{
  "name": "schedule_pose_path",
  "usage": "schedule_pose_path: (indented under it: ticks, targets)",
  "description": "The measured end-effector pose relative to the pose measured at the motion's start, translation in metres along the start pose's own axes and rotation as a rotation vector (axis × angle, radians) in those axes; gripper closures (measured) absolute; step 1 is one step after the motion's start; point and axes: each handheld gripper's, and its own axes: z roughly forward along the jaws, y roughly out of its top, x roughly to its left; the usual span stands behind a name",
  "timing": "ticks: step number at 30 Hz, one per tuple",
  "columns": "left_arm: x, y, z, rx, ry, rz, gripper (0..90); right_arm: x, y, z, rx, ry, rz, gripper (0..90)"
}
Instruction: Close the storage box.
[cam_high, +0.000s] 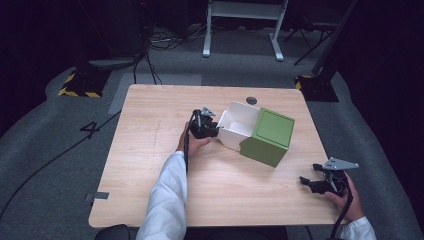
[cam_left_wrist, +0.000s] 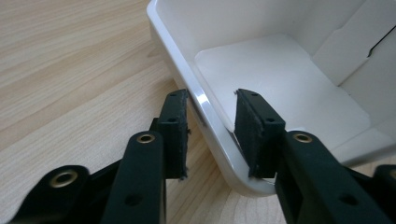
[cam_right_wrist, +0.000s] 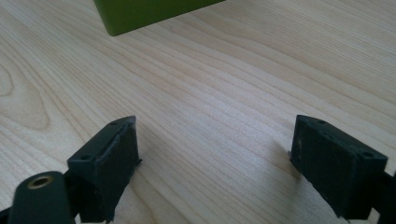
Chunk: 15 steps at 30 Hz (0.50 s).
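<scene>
1. Room's pretty dark: grey carpet floor (cam_high: 45, 165), cables trailing around, one white frame (cam_high: 244, 20) at 12 o'clock.
2. One light wood counter (cam_high: 150, 150), bare apart from the box.
3. One box, around the counter's middle: a white tray (cam_high: 239, 125) half slid out of a green sleeve (cam_high: 267, 136), tray sticking out toward 10 o'clock.
4. Two grippers. Left gripper (cam_left_wrist: 211, 133) sits at the tray's 9 o'clock end, fingers apart and straddling its wall, one inside, one outside.
5. Right gripper (cam_high: 311, 182) is down at 4 o'clock, fingers wide apart, holding nothing, well apart from the box.
</scene>
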Motion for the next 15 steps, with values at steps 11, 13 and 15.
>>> schedule_pose_path:
  ticks: [11, 13, 15]
  targets:
    - [-0.017, 0.006, 0.010, -0.006, -0.009, 0.018, 68.0, 0.000, 0.000, 0.000, 0.000, 0.001, 0.001, 15.1]
    - [-0.021, 0.008, 0.012, 0.003, -0.013, 0.026, 67.8, 0.000, 0.000, 0.000, 0.000, 0.002, 0.002, 15.1]
    - [-0.026, 0.010, 0.014, 0.000, -0.015, 0.037, 67.8, 0.000, 0.000, 0.000, 0.000, 0.002, 0.003, 15.1]
